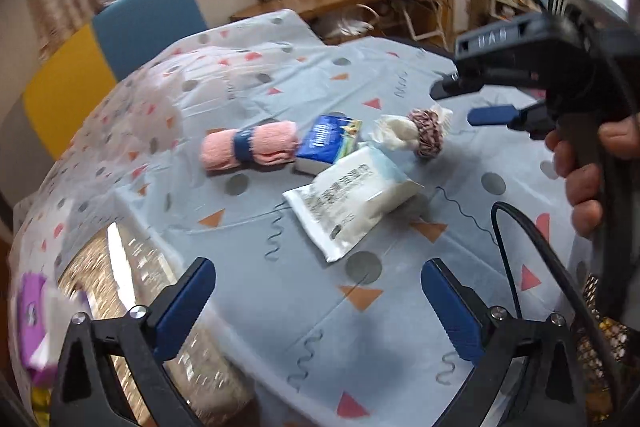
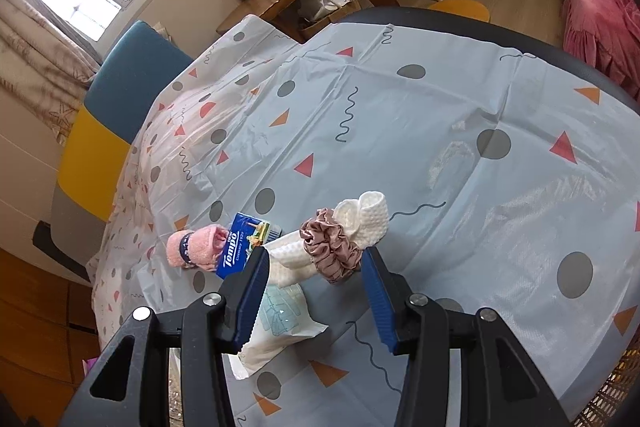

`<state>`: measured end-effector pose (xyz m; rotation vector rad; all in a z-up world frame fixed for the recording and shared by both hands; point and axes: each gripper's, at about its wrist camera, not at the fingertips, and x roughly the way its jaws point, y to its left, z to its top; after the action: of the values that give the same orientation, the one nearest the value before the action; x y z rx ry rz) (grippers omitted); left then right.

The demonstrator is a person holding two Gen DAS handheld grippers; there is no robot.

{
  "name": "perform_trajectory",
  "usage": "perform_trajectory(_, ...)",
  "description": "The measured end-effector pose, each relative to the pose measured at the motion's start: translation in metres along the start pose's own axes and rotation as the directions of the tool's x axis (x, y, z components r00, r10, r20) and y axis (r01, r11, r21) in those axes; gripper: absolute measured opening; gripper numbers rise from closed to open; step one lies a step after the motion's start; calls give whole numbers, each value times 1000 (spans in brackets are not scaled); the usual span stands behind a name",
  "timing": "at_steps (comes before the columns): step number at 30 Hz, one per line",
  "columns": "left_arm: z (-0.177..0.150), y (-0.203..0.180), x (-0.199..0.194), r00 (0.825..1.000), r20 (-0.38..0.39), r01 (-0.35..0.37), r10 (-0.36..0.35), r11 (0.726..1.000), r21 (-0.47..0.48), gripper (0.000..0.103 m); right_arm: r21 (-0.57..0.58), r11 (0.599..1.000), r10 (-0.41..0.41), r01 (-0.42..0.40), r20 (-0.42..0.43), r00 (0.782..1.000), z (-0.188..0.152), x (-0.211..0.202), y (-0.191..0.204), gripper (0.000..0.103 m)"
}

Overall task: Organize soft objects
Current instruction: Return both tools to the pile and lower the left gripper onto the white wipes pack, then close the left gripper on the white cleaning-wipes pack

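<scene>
the left tongs (image 1: 318,291) stood wide open and empty above the near part of the counter (image 1: 400,347). toward the middle of the counter lay a pink rolled towel (image 1: 250,145), a blue tissue pack (image 1: 329,143), a white wipes packet (image 1: 352,203) and a white cloth with a scrunchie (image 1: 424,133). the right tongs (image 2: 314,289) were partly open, holding nothing, over the white cloth.

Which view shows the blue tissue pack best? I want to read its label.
The right wrist view: the tissue pack faces the camera and its brand name reads clearly. In the left wrist view the pack is fully visible but its print is blurred.
</scene>
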<state>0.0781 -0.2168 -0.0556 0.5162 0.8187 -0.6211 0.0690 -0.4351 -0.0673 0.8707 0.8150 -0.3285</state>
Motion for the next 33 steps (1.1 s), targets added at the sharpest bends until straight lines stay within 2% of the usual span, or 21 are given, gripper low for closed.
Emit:
perform_trajectory(3,16,-11,25,999,-20,26,-24,997,73,103,17,1000,14,-14,-4,1000,1,0,-2,48)
perform_trajectory(7,37,-20,56,998,-48,39,-34,994,106,103,33,999,31,-30,-26,999,2,3,-5,48)
perform_trajectory(12,54,-32,84,999,-36,6,2,978,210,103,43,998,49,-47,-45,998,2,7,-5,48)
perform_trajectory(15,63,-33,93,1000,-19,-14,19,974,228,103,52,997,51,-49,-50,997,2,9,-7,48)
perform_trajectory(18,64,-30,109,996,-84,53,-37,980,190,103,71,996,49,-46,-51,997,2,9,-10,50)
perform_trajectory(19,62,-29,111,994,-94,65,-50,983,173,98,78,996,52,-48,-51,997,2,9,-11,51)
perform_trajectory(20,59,-28,112,994,-95,74,-60,984,160,84,83,995,57,-53,-51,997,2,9,-12,52)
perform_trajectory(22,50,-27,107,993,-90,86,-74,986,143,77,80,996,44,-41,-41,998,2,8,-12,52)
perform_trajectory(25,33,-24,90,991,-76,119,-112,988,102,71,72,997,35,-32,-37,999,2,8,-12,52)
perform_trajectory(27,19,-22,78,990,-78,122,-117,991,62,70,67,997,35,-33,-37,999,2,8,-11,52)
perform_trajectory(33,-24,-17,47,993,-90,69,-74,996,-57,71,48,998,47,-44,-61,997,1,11,-7,52)
